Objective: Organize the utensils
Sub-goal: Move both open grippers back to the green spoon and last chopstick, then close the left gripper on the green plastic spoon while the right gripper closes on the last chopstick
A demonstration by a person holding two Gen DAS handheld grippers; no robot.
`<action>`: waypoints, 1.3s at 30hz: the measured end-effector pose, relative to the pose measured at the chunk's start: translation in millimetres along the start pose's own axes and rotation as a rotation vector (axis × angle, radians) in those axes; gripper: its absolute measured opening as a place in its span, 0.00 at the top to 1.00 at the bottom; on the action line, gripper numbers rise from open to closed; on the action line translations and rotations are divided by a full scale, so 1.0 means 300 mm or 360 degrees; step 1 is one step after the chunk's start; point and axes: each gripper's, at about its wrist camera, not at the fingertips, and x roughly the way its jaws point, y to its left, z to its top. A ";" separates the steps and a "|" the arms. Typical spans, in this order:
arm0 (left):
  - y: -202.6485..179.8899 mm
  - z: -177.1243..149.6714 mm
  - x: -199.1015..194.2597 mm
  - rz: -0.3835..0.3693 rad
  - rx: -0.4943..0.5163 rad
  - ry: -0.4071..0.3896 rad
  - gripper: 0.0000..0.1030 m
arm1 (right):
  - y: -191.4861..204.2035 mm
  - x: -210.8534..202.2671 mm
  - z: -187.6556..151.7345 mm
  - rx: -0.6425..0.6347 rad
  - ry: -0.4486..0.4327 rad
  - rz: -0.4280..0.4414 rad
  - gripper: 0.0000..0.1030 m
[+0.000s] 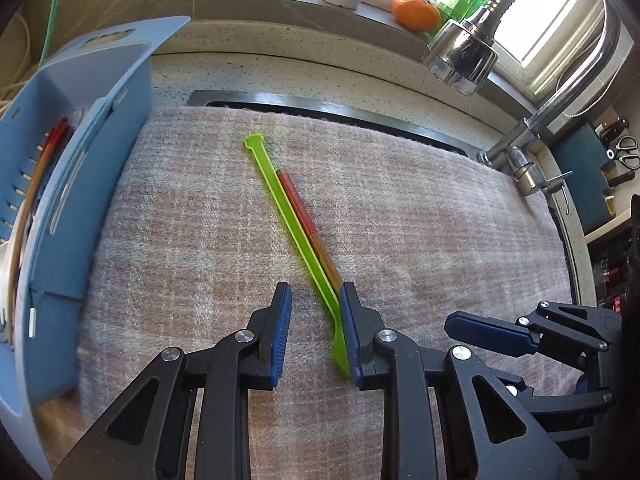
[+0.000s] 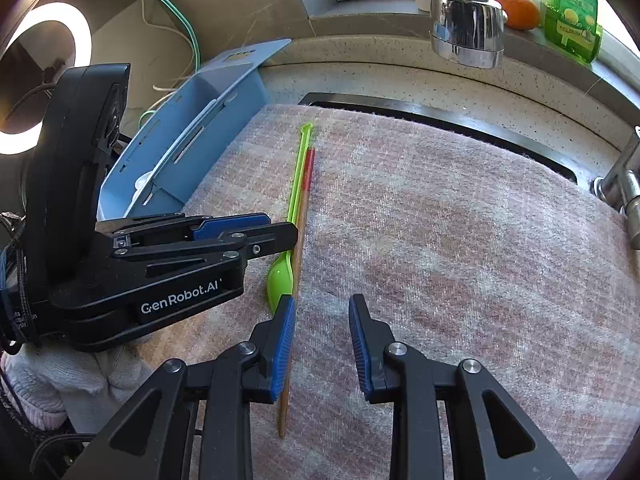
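A green plastic spoon (image 1: 289, 220) lies on a pinkish cloth (image 1: 400, 220), with a red-topped wooden chopstick (image 1: 306, 216) right beside it. My left gripper (image 1: 314, 300) is open low over the cloth; the spoon's bowl end lies against the inner side of its right finger. My right gripper (image 2: 322, 312) is open and empty; the spoon (image 2: 294, 200) and chopstick (image 2: 301, 240) run just past its left finger. The left gripper (image 2: 276, 230) shows in the right wrist view, its tips at the spoon. The right gripper (image 1: 480, 334) shows at the lower right of the left wrist view.
A blue utensil basket (image 1: 92, 160) holding chopsticks stands at the cloth's left edge; it also shows in the right wrist view (image 2: 192, 140). The cloth covers a sink (image 1: 320, 106). A chrome faucet head (image 1: 460, 56) hangs above. An orange (image 1: 416, 12) sits on the windowsill.
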 end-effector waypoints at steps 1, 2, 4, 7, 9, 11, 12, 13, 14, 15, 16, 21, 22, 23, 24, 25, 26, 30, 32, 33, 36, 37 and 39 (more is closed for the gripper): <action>0.001 -0.001 -0.001 0.0005 0.0003 0.0001 0.78 | -0.001 0.002 0.000 0.0004 0.0001 -0.0002 0.76; 0.003 -0.001 0.001 0.0014 0.0004 0.0000 0.78 | -0.001 0.001 -0.002 0.0008 0.0003 -0.0002 0.76; 0.006 -0.004 0.001 0.0040 0.0007 -0.0001 0.78 | 0.000 0.002 -0.004 0.0014 0.0006 0.0003 0.76; 0.013 -0.010 0.004 0.0053 0.0035 0.0010 0.78 | 0.004 0.007 -0.004 0.0013 0.0010 0.0010 0.76; 0.004 -0.005 0.010 0.0065 0.0061 0.0009 0.78 | 0.011 0.017 -0.003 0.0007 0.0015 0.0012 0.76; 0.000 0.011 0.018 0.0075 0.0076 0.0005 0.78 | 0.018 0.027 -0.002 0.0005 0.0024 0.0009 0.76; -0.001 0.023 0.022 0.0081 0.0081 0.0003 0.77 | 0.020 0.031 -0.002 0.0009 0.0027 0.0008 0.76; -0.005 0.031 0.026 0.0089 0.0090 0.0002 0.77 | 0.021 0.034 -0.001 0.0011 0.0030 0.0005 0.76; -0.011 0.040 0.031 0.0101 0.0106 0.0000 0.77 | 0.021 0.037 0.000 0.0010 0.0033 -0.0002 0.76; -0.015 0.045 0.035 0.0113 0.0116 -0.0001 0.76 | 0.020 0.037 -0.001 0.0010 0.0033 -0.0012 0.76; -0.020 0.046 0.036 0.0122 0.0125 -0.0003 0.76 | 0.018 0.039 0.000 0.0011 0.0034 -0.0015 0.76; -0.017 0.034 0.031 0.0139 0.0211 -0.0014 0.80 | 0.015 0.042 0.004 0.0024 0.0041 -0.0024 0.76; -0.009 0.031 0.028 0.0134 0.0211 -0.0012 0.80 | 0.017 0.043 0.005 0.0019 0.0044 -0.0027 0.76; 0.000 0.029 0.024 0.0132 0.0200 -0.0009 0.80 | 0.016 0.046 0.003 0.0015 0.0046 -0.0032 0.76; 0.005 0.031 0.024 0.0129 0.0186 -0.0007 0.80 | 0.016 0.047 0.002 0.0014 0.0046 -0.0039 0.76; 0.003 0.033 0.025 0.0133 0.0182 -0.0005 0.80 | 0.014 0.049 0.002 0.0022 0.0048 -0.0038 0.76; -0.003 0.033 0.028 0.0147 0.0200 -0.0009 0.80 | 0.013 0.051 0.001 0.0030 0.0051 -0.0034 0.76; -0.012 0.028 0.026 0.0175 0.0259 -0.0015 0.87 | 0.021 0.073 0.007 0.0029 0.0059 -0.0038 0.76; 0.012 0.018 0.017 0.0175 0.0257 -0.0015 0.89 | 0.025 0.081 0.010 0.0018 0.0053 -0.0054 0.76; 0.025 0.010 0.010 0.0177 0.0256 -0.0016 0.90 | 0.026 0.086 0.014 0.0019 0.0050 -0.0057 0.76; 0.056 -0.012 -0.007 0.0176 0.0247 -0.0008 0.91 | 0.037 0.106 0.038 0.0014 0.0048 -0.0064 0.76; 0.064 -0.015 -0.011 0.0173 0.0235 -0.0008 0.91 | 0.043 0.114 0.047 0.0009 0.0046 -0.0071 0.76; 0.072 -0.012 -0.011 0.0151 0.0211 -0.0004 0.91 | 0.059 0.134 0.069 -0.0009 0.0044 -0.0085 0.76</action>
